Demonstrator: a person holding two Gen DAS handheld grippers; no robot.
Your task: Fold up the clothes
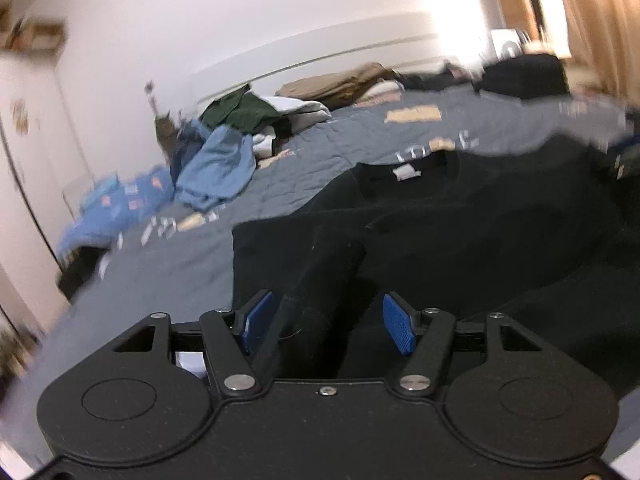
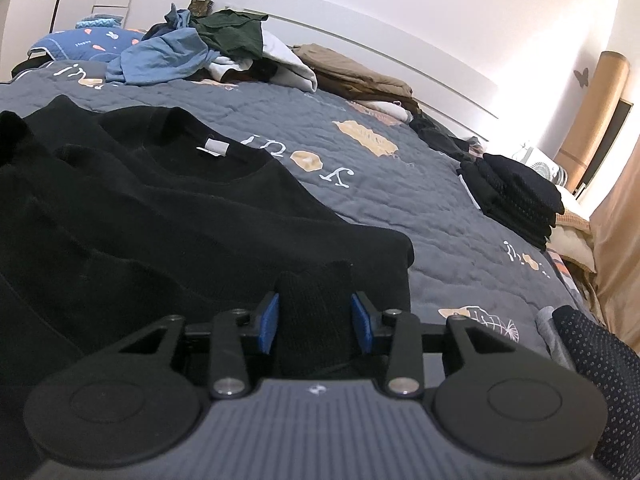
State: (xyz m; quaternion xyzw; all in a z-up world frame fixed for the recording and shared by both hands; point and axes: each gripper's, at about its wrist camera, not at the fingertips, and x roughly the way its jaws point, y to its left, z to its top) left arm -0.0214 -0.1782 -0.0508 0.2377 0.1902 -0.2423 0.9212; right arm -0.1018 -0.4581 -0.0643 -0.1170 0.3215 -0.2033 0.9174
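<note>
While the black sweater [image 2: 168, 200] is lying soft and limp on the bed [image 2: 420, 200], the right gripper [image 2: 315, 316] is pinching its cuff [image 2: 314, 300] between the jaws. The left gripper [image 1: 323, 322] is standing agape around a sleeve fold [image 1: 320, 280], not visibly clamping it. Being thick knit, it is likely sagging when lifted, so edges and cuffs are offering the surest hold.

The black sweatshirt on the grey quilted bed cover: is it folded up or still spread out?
Mostly spread out. The black sweatshirt lies flat on the grey quilted bed cover, collar and white label showing; only its sleeves are turned inward.

black sweater [image 2: 192, 208] spread flat, neckline label up.
</note>
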